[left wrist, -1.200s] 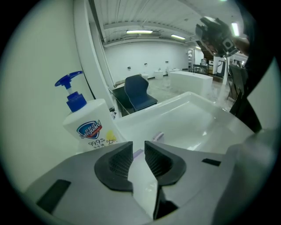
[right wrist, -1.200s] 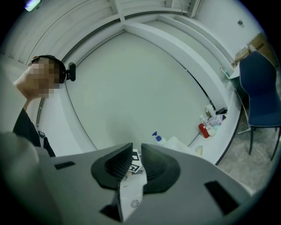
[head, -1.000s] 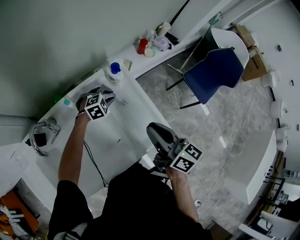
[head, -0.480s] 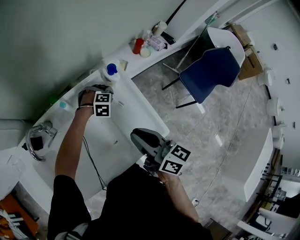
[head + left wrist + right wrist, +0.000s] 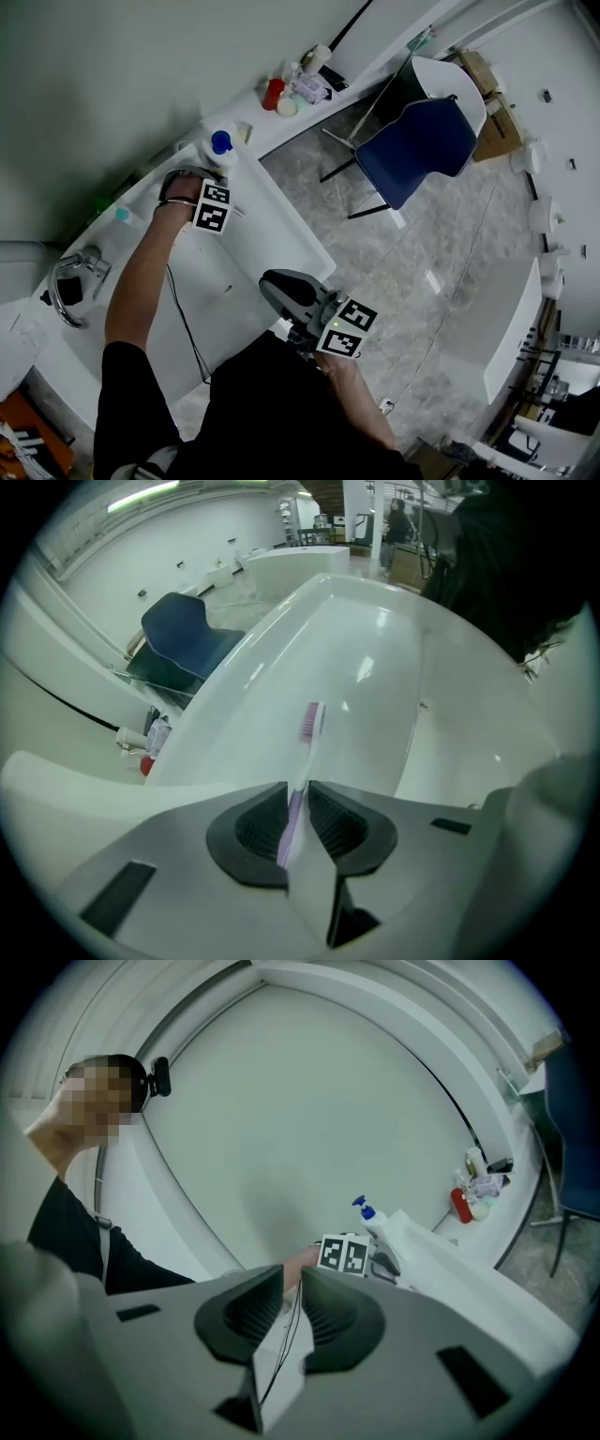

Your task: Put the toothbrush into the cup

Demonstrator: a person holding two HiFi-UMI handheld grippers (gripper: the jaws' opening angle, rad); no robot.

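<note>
Where the white worktop (image 5: pixel 298 234) runs along the wall, the left hand-held gripper (image 5: pixel 298 797) is held over its far side, just beside a pump bottle (image 5: pixel 220 143) with a blue top. Its jaws are clamped on the toothbrush (image 5: pixel 310 722). The left gripper view shows the pale lilac handle pinched between the two dark ribbed pads. The neck rises out past them, and the purple bristled head is in the air above the white basin (image 5: pixel 375 686), touching nothing. In the head view the brush is mostly hidden behind the marker cube (image 5: pixel 214 205); a thin pale sliver just right of the cube is probably part of it.

The right hand-held gripper (image 5: pixel 292 1283) hangs low at the near edge of the worktop, close to the person's body and well apart from the left one. Its jaws are drawn almost together, leaving only a thin slit with nothing gripped in it. A black cable (image 5: pixel 281 1346) shows through the slit, behind them.

Farther along the worktop stands a red bottle (image 5: pixel 273 93) among other small items. A blue chair (image 5: pixel 419 142) sits on the grey floor beyond, and a chrome tap (image 5: pixel 70 281) is at the worktop's left end.
</note>
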